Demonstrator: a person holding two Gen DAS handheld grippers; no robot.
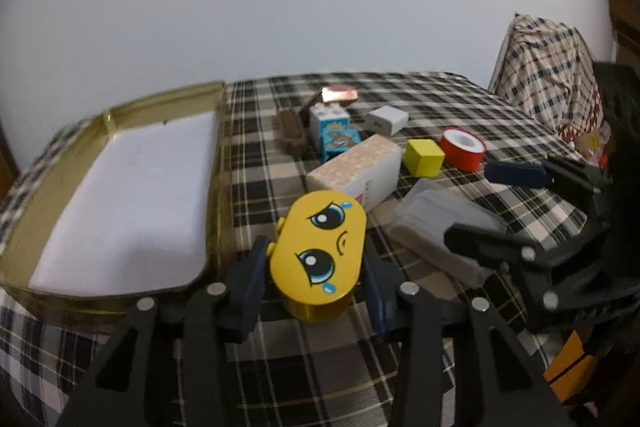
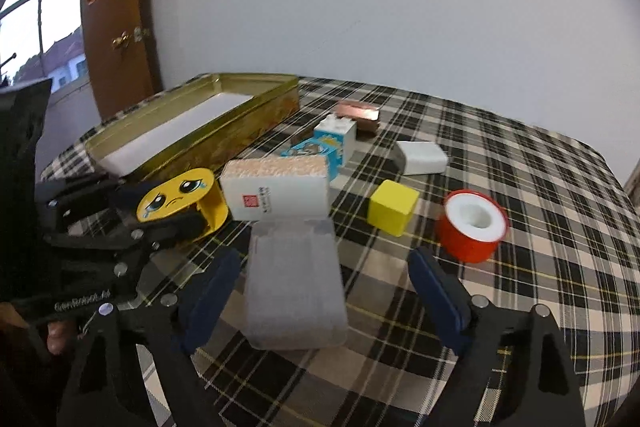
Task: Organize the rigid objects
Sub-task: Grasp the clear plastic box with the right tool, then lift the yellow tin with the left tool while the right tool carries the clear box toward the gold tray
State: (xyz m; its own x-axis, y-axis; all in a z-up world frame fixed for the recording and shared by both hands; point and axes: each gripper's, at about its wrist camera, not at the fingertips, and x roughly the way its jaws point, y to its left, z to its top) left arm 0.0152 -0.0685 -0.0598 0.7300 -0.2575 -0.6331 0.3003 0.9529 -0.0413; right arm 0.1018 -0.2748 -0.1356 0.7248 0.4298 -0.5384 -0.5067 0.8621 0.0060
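Bench (image 2: 540, 195): covered with a black, white and tan plaid cloth; all the task's things are carried on it, ahead of both tongs.
Gold tin (image 1: 218, 163): an open, shallow rectangular tin with a white lining, seen to the left of the left tongs and beyond them; in the right wrist view it (image 2: 256, 125) lies far to the left of the right tongs.
Clear plastic case (image 2: 294, 287): a frosted, lidded box lying flat between the fingers of the right tongs, with a gap shown on each side.
White carton (image 2: 276, 187): a box with a speckled pink top and red printing on its end, just beyond the clear case and beside the yellow tin.
Left tongs (image 1: 316, 283): clamped on the yellow tin, one blue pad pressed to each side.
Right tongs (image 2: 324, 299): spread apart around the clear case; contact cannot be told.
Yellow tin (image 1: 320, 251): an oval tin with a crying cartoon face on its lid, held just right of the gold tin's near corner.
Red tape roll (image 2: 472, 227): red outside, white within, standing on end ahead of the right finger of the right tongs.
Yellow cube (image 2: 394, 207): between the white carton and the tape roll, apart from both.
White adapter (image 2: 422, 157): beyond the cube.
Printed blocks (image 2: 332, 143): blue-and-white, stacked beyond the carton.
Copper-coloured piece (image 2: 358, 115): farthest back, behind the blocks.
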